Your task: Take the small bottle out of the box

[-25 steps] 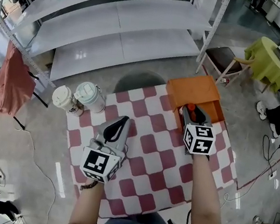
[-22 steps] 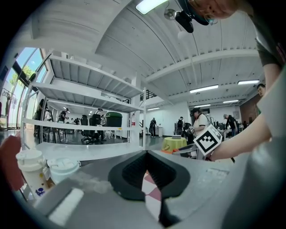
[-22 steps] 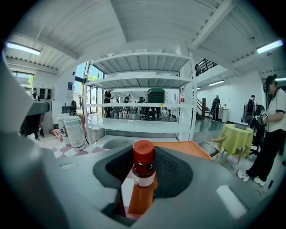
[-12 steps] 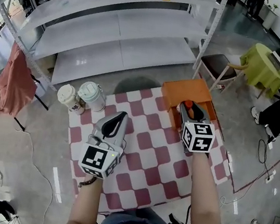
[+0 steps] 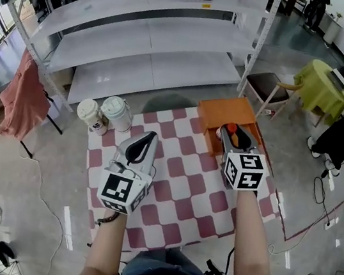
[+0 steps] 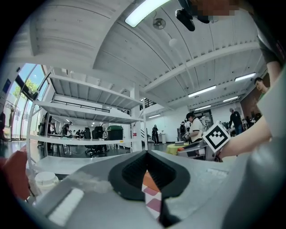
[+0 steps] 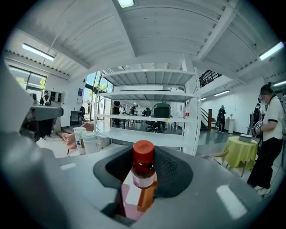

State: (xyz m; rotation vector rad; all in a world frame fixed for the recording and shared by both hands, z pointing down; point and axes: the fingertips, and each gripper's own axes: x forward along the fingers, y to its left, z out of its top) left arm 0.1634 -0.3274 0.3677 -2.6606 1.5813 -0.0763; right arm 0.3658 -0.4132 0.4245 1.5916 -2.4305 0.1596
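The small bottle (image 7: 143, 172), amber with a red cap, stands upright between the jaws of my right gripper (image 7: 144, 154), which is shut on it. In the head view this gripper (image 5: 230, 131) holds the bottle (image 5: 231, 127) above the near edge of the orange box (image 5: 228, 112), at the far right of the checkered table (image 5: 176, 192). My left gripper (image 5: 152, 137) hovers over the table's left half with its jaws together and nothing in them. Between its jaws (image 6: 147, 154) only a sliver of checkered cloth and orange box (image 6: 149, 181) shows.
Two lidded paper cups (image 5: 91, 114) (image 5: 117, 113) stand at the table's far left corner. Beyond the table is a white shelving rack (image 5: 143, 32), with a chair (image 5: 268, 84) and a green-clothed table (image 5: 327, 77) to the right. A pink cloth (image 5: 25, 101) hangs at left. People stand at far right.
Both grippers have risen away from the table, which looks smaller under them. The bottle has stayed in the right jaws and come up with them.
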